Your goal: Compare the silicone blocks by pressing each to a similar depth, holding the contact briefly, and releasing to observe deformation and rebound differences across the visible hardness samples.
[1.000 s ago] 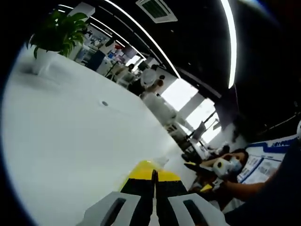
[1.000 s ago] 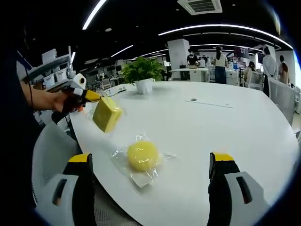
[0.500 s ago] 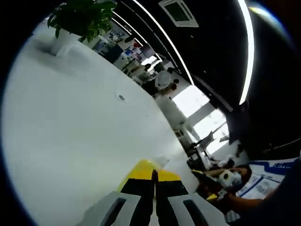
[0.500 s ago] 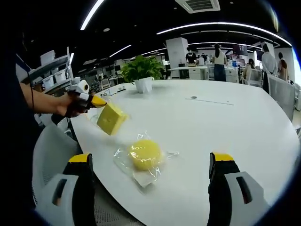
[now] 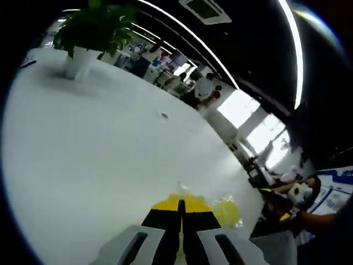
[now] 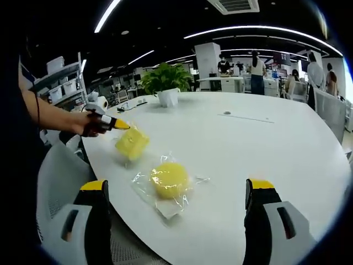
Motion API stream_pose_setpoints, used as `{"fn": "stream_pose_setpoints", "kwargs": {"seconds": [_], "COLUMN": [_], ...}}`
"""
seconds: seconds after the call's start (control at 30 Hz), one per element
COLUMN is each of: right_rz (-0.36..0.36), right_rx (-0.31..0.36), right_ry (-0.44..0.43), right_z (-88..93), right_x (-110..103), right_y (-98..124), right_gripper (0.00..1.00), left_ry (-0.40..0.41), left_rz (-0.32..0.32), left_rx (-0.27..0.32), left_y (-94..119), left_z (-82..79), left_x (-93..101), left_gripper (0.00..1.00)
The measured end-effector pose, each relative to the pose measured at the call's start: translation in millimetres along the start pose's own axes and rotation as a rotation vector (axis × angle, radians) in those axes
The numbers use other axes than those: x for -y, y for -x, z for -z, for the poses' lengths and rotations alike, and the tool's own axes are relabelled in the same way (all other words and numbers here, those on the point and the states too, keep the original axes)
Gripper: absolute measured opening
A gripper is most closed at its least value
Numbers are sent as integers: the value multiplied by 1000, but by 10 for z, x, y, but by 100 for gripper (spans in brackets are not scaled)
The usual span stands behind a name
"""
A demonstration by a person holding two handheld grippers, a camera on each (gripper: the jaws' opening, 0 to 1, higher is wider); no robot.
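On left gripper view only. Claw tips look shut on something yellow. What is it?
Observer: The right gripper view shows the left claw pinching a yellow block, squarish and wrapped in clear plastic, by its upper corner.
Operator: Is it down on the table?
Observer: It sits low over the white table, near the edge. I cannot tell whether it touches.
Operator: Right claw?
Observer: The right claw is wide open and holds nothing. A round yellow sample in a clear bag lies on the table ahead, between its jaws.
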State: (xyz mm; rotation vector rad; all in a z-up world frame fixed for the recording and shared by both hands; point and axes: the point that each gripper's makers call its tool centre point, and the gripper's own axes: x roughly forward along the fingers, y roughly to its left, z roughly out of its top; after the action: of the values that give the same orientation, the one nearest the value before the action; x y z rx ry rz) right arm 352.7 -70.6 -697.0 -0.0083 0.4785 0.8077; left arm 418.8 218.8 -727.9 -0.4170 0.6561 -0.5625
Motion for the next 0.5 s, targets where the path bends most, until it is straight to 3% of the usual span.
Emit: {"fn": "stream_pose_setpoints", "kwargs": {"seconds": [0.07, 0.2, 0.4, 0.5], "right_rz": [1, -4, -5, -3], "right_rx": [-3, -16, -11, -14], "right_ry": [1, 5, -1, -7], "right_z": [1, 28, 9, 24], "right_x": [-2, -15, -24, -16], "right_y": [-5, -25, -42, -45], "right_gripper": [96, 96, 96, 96], "left_ry": [-75, -212, -229, -255], "left_rz": [-42, -54, -77, -49], "left_rx": [-33, -63, -76, -69], "left_y": [-18, -72, -110, -114], "left_z": [42, 96, 147, 179], "left_x": [-65, -125, -213, -239], "left_gripper": [0, 0, 0, 0]}}
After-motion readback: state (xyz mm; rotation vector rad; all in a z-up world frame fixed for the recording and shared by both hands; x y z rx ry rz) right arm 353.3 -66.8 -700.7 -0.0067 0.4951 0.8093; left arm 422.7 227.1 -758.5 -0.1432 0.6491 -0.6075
